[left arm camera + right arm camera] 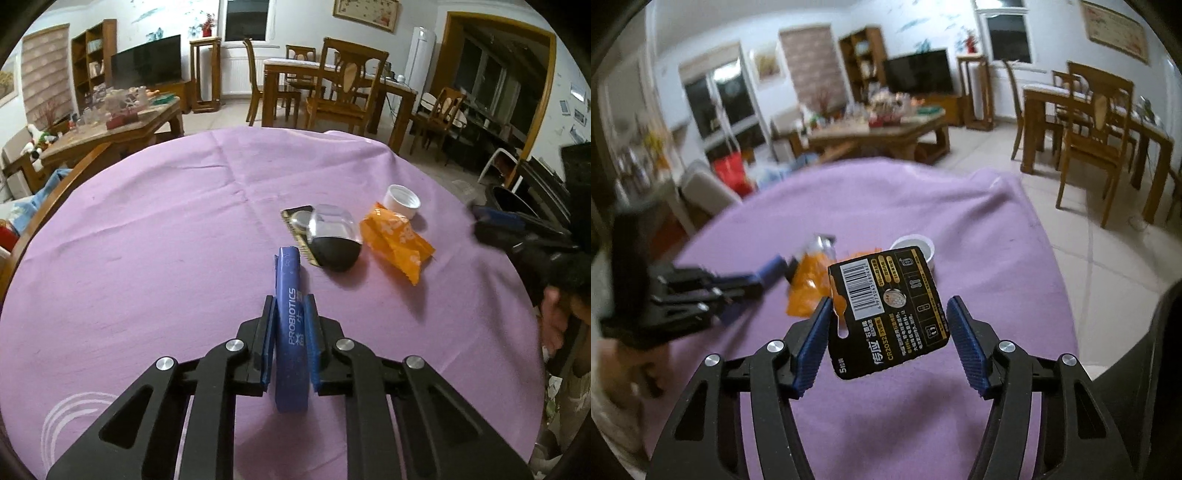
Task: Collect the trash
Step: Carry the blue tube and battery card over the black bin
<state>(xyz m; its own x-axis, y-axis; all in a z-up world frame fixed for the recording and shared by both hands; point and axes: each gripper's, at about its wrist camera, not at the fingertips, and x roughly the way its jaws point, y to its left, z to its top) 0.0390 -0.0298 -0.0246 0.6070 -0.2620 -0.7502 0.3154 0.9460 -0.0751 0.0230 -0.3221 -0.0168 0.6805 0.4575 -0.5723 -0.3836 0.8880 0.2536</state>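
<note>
The left tool (290, 306) is clenched on the blue sachet (290, 317), pinched edge-on so it's gripped across the thin side and sticks out ahead. In the right tool (886, 317) a black battery card (886, 314) sits between spread pads; one pad touches its edge, the other is clear, so whether it's held can't be told. Just beyond the sachet's tip, a dark pouch (334, 240), orange wrapper (397, 240) and white cap (402, 201) are left on the purple counter (147, 258), probably next to be collected.
</note>
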